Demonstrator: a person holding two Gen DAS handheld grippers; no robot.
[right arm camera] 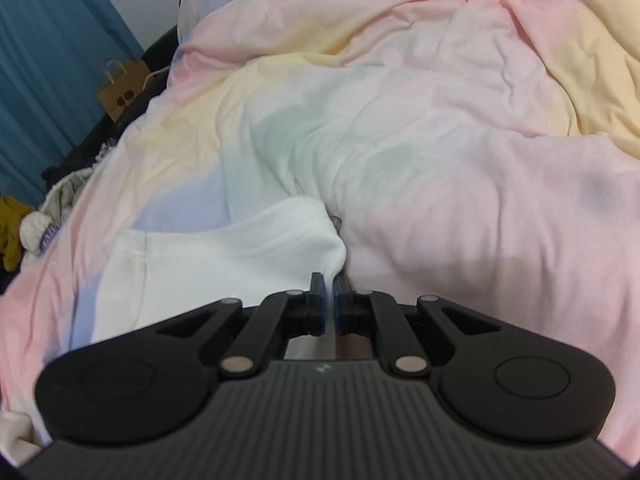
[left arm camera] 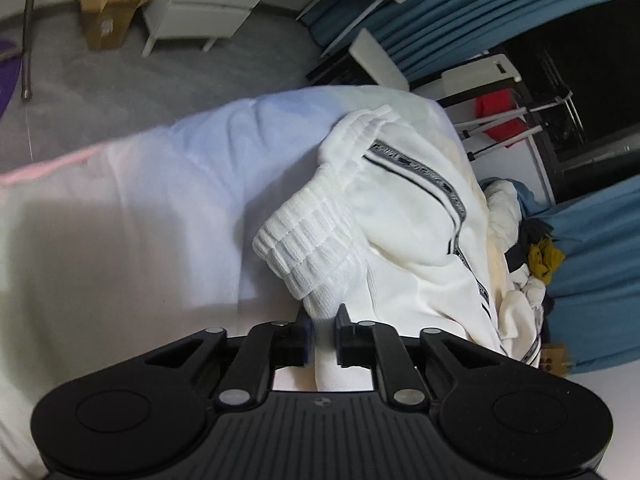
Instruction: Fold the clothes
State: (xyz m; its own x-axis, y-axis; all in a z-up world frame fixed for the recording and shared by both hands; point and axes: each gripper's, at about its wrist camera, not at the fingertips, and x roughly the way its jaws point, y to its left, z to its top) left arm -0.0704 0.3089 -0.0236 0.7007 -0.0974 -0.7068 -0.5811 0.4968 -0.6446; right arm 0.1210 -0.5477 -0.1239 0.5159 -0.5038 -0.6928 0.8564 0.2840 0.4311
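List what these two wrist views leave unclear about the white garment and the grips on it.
- Left wrist view: the white garment's near end is hidden under the left claw, so how much cloth it pinches is unclear.
- Left wrist view: the lettering on the trim stripe is too small to read.
- Right wrist view: the right claw covers the white fabric's pinched corner.
- Neither view shows the whole garment.

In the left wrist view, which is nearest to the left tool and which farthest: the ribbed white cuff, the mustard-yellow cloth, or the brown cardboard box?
1. Ribbed white cuff of the white striped garment: just ahead of the left tool, which is pinching that garment.
2. Mustard-yellow cloth: off to the right, in the heap of clothes.
3. Brown cardboard box: far top left, on the floor.
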